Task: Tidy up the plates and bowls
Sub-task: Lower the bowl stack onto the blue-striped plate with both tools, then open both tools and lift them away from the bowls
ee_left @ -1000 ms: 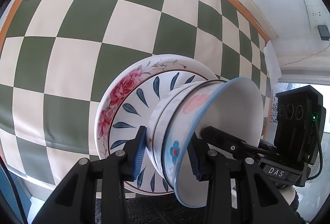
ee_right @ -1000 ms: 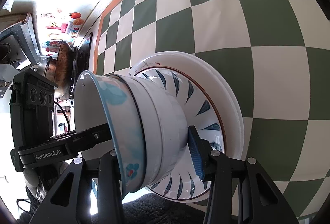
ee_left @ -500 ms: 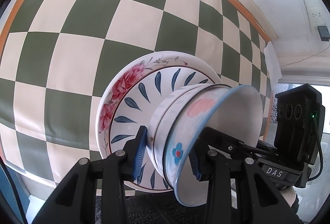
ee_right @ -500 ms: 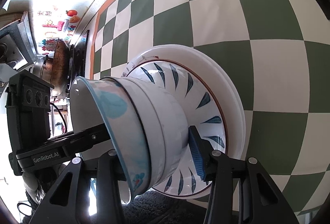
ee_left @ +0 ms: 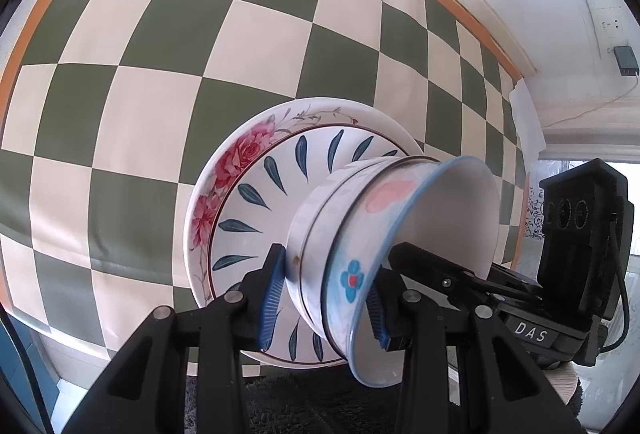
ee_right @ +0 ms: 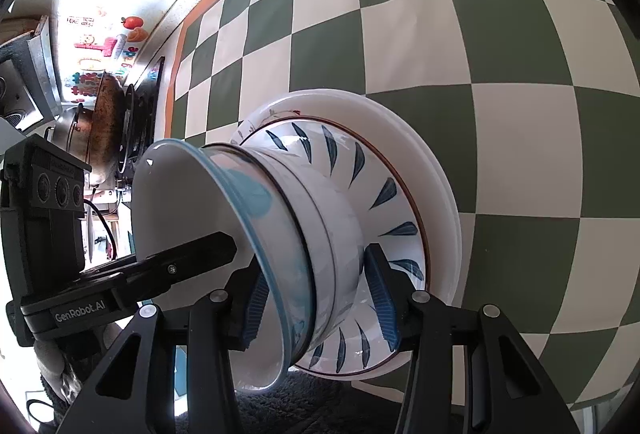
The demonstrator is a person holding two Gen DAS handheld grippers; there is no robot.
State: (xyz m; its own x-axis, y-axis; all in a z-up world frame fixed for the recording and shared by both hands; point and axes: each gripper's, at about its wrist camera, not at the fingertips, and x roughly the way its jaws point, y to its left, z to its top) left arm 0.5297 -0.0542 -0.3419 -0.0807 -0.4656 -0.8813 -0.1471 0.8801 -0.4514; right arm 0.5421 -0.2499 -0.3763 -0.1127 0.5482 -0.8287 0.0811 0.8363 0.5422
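A stack of nested bowls (ee_left: 340,234) sits on a blue-leaf plate (ee_left: 276,178), which lies on a rose-patterned plate (ee_left: 236,158). The top bowl (ee_left: 432,226) has a blue rim and flower marks. My left gripper (ee_left: 324,298) has its jaws on either side of the bowl stack's wall, one inside the top bowl, one under the lowest bowl. My right gripper (ee_right: 320,298) grips the same bowl stack (ee_right: 312,226) from the opposite side above the leaf plate (ee_right: 372,190). Each gripper shows in the other's view.
The plates rest on a green and cream checkered tablecloth (ee_left: 160,82) with an orange border. A white wall with sockets (ee_left: 608,14) is at the right. A stove with a pan (ee_right: 104,126) shows at the left of the right wrist view. Dark fuzzy cloth (ee_left: 320,402) lies below.
The bowls and both grippers have shifted slightly relative to the plates, showing more of the leaf plate. Both grips stay the same.
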